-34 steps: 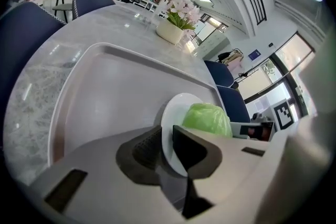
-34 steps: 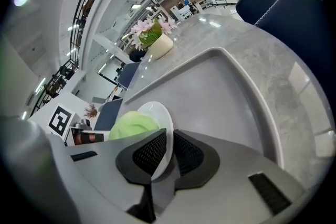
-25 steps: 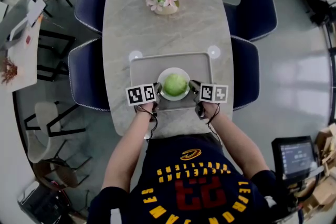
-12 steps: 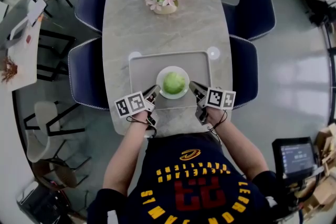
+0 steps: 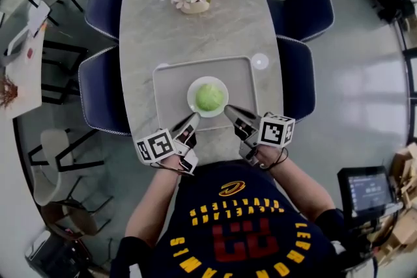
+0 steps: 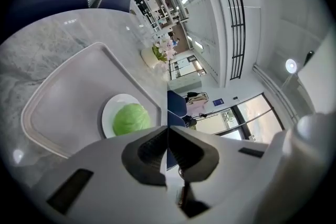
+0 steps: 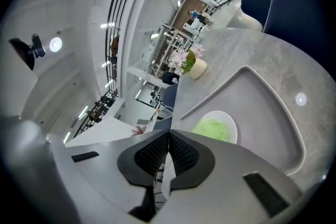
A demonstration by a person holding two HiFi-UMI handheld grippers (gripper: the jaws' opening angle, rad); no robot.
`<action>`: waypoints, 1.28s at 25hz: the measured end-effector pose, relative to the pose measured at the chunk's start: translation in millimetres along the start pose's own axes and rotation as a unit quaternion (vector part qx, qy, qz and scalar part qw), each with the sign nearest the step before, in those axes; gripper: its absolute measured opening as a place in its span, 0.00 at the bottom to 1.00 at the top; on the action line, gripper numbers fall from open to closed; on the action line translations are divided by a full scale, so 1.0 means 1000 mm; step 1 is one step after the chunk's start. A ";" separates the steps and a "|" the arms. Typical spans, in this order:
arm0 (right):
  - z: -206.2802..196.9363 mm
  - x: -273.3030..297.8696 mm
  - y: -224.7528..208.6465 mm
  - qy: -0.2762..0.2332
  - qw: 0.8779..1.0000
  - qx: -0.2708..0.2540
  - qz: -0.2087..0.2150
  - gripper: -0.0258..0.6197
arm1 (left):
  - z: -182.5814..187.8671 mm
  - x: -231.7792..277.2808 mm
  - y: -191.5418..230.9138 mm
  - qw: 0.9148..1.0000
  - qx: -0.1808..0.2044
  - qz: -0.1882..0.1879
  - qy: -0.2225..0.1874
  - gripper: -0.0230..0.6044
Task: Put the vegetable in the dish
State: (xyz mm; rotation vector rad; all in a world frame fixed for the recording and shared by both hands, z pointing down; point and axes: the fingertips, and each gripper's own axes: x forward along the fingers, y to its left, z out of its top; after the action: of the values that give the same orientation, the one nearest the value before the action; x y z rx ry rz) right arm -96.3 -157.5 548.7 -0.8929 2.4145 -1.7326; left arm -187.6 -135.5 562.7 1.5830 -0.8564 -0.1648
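Just off the near end of the table (image 5: 221, 29), the person's dark shirt (image 5: 203, 200) is showing a large red number (image 5: 244, 239), upside down to the camera and seeming to read 23. An arch of yellow letters (image 5: 229, 211) around it is staying too warped to read. Right of the table, a small screen (image 5: 368, 191) is glowing with print too small to read.

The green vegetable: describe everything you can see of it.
The green vegetable is a round, pale green ball with a leafy, veined surface, like a small cabbage or lettuce head. It sits whole in the middle of a white round dish, filling most of it, and the dish stands on a grey tray. Only the dish touches it. The left gripper and right gripper are short of it, jaws shut and empty.
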 end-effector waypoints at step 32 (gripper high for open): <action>0.005 -0.017 0.069 -0.012 0.987 -0.150 0.059 0.05 | -0.011 -0.016 -0.078 0.984 0.169 -0.046 0.007 0.04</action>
State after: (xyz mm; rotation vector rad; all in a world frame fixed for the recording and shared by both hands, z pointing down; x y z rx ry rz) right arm -110.0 -139.5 480.7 -0.7698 2.6967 -1.3349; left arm -159.9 -120.4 489.0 1.9412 -0.8323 -0.0754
